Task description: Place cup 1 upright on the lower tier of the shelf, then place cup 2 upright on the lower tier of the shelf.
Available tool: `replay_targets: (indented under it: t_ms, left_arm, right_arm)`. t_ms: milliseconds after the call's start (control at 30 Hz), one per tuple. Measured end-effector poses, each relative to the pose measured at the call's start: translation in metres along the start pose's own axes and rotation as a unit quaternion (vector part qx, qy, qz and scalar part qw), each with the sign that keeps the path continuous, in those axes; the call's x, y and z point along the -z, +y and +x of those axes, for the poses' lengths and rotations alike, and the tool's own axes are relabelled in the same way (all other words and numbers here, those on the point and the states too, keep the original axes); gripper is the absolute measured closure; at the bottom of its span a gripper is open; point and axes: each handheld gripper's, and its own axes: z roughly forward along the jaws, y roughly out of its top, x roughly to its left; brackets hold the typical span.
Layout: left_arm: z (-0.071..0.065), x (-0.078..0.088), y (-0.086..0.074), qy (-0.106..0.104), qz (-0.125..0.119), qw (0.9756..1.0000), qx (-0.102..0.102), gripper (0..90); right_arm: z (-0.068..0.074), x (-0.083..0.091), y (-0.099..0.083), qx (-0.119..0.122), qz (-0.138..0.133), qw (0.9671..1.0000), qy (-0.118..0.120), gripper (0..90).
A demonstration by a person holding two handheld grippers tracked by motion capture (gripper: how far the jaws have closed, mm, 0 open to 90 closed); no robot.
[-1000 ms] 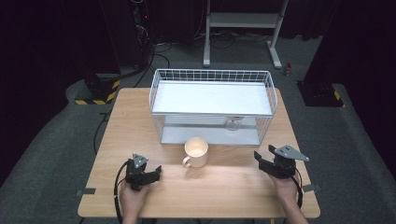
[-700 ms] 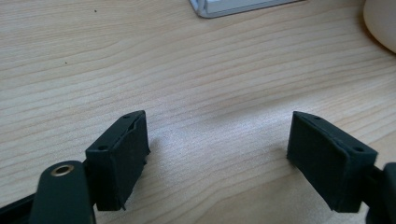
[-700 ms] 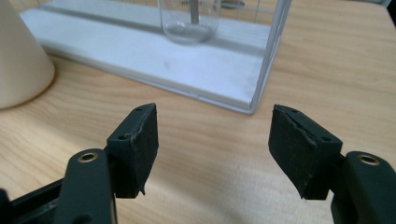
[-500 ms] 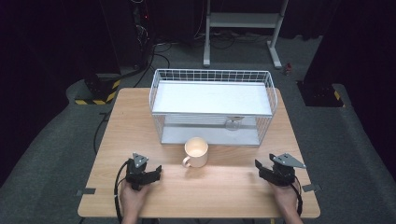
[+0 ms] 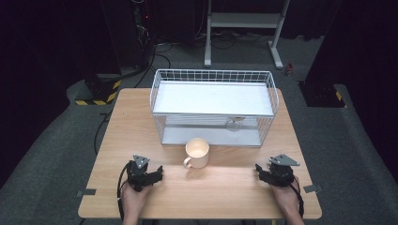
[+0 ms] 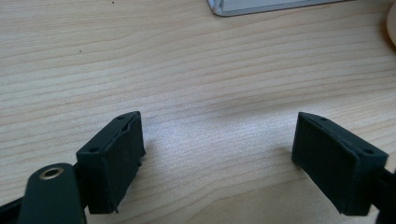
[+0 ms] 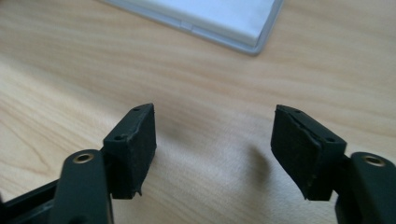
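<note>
A cream mug (image 5: 198,152) stands upright on the wooden table (image 5: 225,187), just in front of the white wire basket (image 5: 213,105), mouth up, handle pointing toward the near-left. The high view shows it between the two hands, well apart from both. The left gripper (image 5: 151,175) and right gripper (image 5: 264,170) rest low at the table's near edge. Each gripper view shows bare wood between parted jaws, which have just been opening with nothing between them, and a corner of the basket's tray (image 7: 219,21) beyond.
</note>
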Motion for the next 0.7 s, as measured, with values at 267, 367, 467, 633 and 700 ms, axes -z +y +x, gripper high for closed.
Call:
replay_targets:
  t_ms: [267,367,467,633,700]
  left_arm:
    - [0.004,0.000,0.001,-0.014,0.003,0.9998,-0.011,15.1]
    - [0.004,0.000,0.001,-0.020,0.004,0.9997,-0.014,15.5]
    - [0.004,0.003,0.002,-0.029,0.003,0.9994,-0.017,15.4]
    - [0.003,0.012,0.003,-0.045,-0.018,0.9984,-0.030,15.1]
    - [0.002,0.014,0.004,-0.055,-0.020,0.9976,-0.036,14.9]
  right_arm:
    - [-0.001,-0.002,0.000,-0.029,0.020,0.9994,0.009,25.9]
    - [-0.001,-0.002,0.001,-0.028,0.019,0.9994,0.011,25.6]
    - [-0.001,-0.003,0.001,-0.029,0.019,0.9994,0.010,25.5]
    - [0.000,-0.004,0.002,-0.028,0.019,0.9994,0.012,25.5]
    - [0.000,-0.004,0.002,-0.028,0.019,0.9994,0.012,25.5]
